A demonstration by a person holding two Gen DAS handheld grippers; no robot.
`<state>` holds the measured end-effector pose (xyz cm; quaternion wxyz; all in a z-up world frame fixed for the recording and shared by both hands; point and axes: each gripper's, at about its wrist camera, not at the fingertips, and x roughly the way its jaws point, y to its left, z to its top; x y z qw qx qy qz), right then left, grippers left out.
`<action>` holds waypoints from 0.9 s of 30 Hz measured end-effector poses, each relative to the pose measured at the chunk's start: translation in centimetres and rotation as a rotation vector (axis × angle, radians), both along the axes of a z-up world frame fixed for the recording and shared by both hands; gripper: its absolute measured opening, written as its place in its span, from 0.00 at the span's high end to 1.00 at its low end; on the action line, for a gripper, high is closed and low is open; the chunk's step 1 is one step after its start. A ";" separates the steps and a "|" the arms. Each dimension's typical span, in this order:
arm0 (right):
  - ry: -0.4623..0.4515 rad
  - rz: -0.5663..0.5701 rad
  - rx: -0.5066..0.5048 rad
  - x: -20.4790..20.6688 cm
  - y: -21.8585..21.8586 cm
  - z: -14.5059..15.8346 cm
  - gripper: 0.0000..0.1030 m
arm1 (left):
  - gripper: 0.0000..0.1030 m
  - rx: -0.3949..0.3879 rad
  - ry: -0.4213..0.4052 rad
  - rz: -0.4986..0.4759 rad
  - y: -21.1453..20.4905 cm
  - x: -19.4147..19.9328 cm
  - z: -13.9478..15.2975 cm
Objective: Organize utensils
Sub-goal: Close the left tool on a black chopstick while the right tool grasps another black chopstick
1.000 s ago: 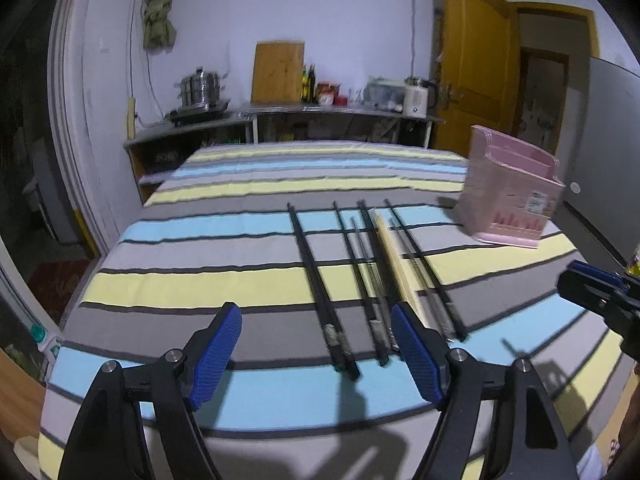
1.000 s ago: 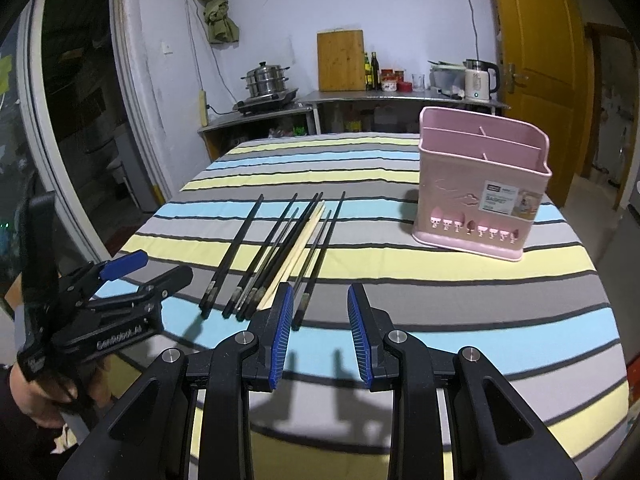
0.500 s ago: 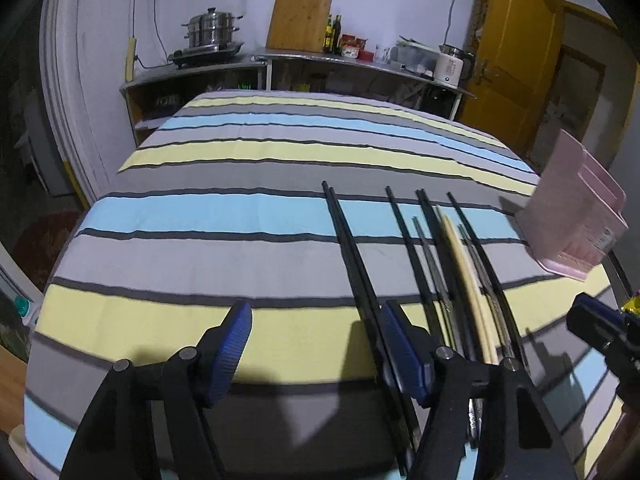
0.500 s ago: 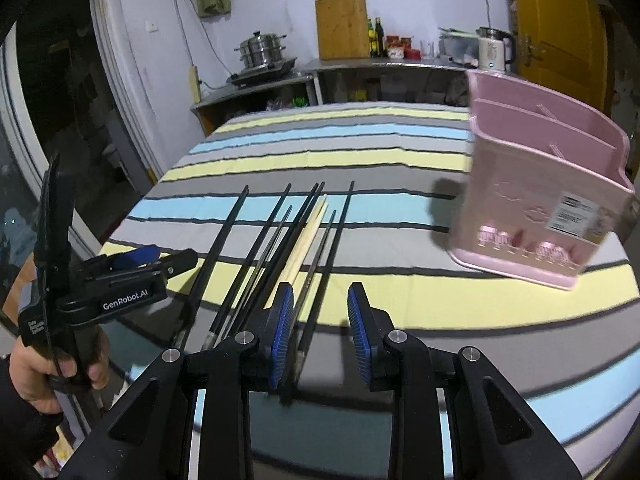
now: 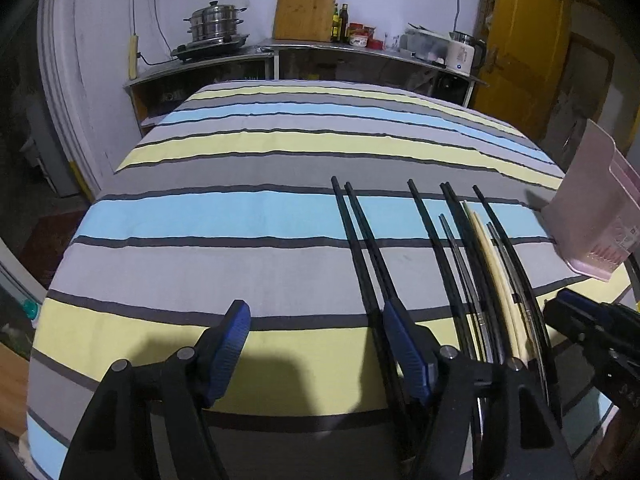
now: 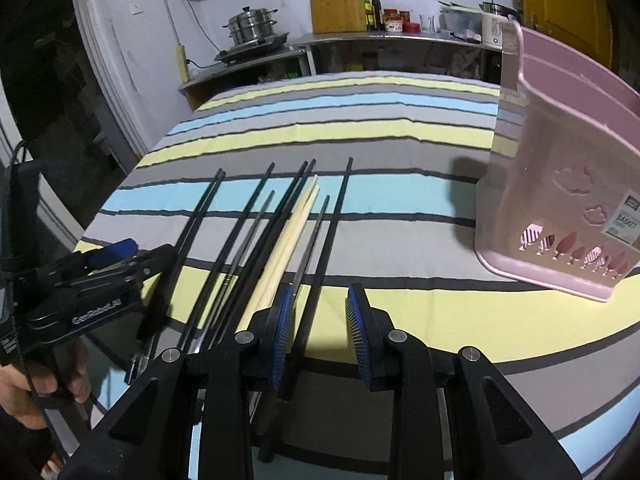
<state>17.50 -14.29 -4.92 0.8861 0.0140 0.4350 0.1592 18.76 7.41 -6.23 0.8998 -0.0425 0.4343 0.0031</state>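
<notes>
Both grippers (image 5: 316, 350) (image 6: 322, 330) lower, closer over chopsticks (image 6: 276, 236)

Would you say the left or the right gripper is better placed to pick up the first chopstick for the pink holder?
Probably the right gripper: its open jaws straddle the outermost black chopstick, nearest the pink holder. The left gripper is open mostly over bare cloth, farther away.

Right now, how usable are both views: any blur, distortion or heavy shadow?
Left wrist view: fisheye bows the chopsticks; left gripper casts a dark shadow on the tablecloth. Right wrist view: pink basket slightly soft, corners vignetted black.
</notes>
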 end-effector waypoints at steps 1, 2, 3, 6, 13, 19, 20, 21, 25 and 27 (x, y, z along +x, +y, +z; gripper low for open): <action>0.005 -0.002 -0.002 0.2 0.0 -0.2 0.72 | 0.32 0.002 0.001 -0.001 0.0 0.0 0.0; 0.009 -0.003 -0.003 0.3 0.0 -0.3 0.72 | 0.32 0.013 0.006 -0.005 -0.2 0.2 -0.1; 0.014 -0.005 -0.005 0.7 0.2 -0.5 0.72 | 0.32 0.038 0.013 -0.008 -0.5 0.3 -0.2; 0.014 -0.011 -0.013 1.4 0.3 -0.6 0.72 | 0.32 0.065 0.022 -0.015 -0.9 1.0 -0.2; 0.033 -0.034 -0.036 3.9 0.9 -0.6 0.72 | 0.34 0.057 0.045 -0.025 -0.4 3.3 0.0; 0.043 -0.047 -0.062 5.5 1.1 -0.7 0.72 | 0.40 0.063 0.032 -0.025 -0.3 4.7 0.0; 0.043 -0.049 -0.069 5.8 1.3 -0.7 0.72 | 0.41 0.063 0.029 -0.025 -0.3 4.8 0.0; 0.045 -0.051 -0.073 5.9 1.4 -0.7 0.72 | 0.42 0.063 0.025 -0.023 -0.3 4.9 0.0; 0.048 -0.052 -0.095 6.7 1.9 -0.7 0.73 | 0.53 0.066 0.013 -0.033 -0.4 5.3 0.0; 0.048 -0.055 -0.113 7.1 2.2 -0.8 0.78 | 0.67 0.073 0.010 -0.047 -0.8 5.5 0.0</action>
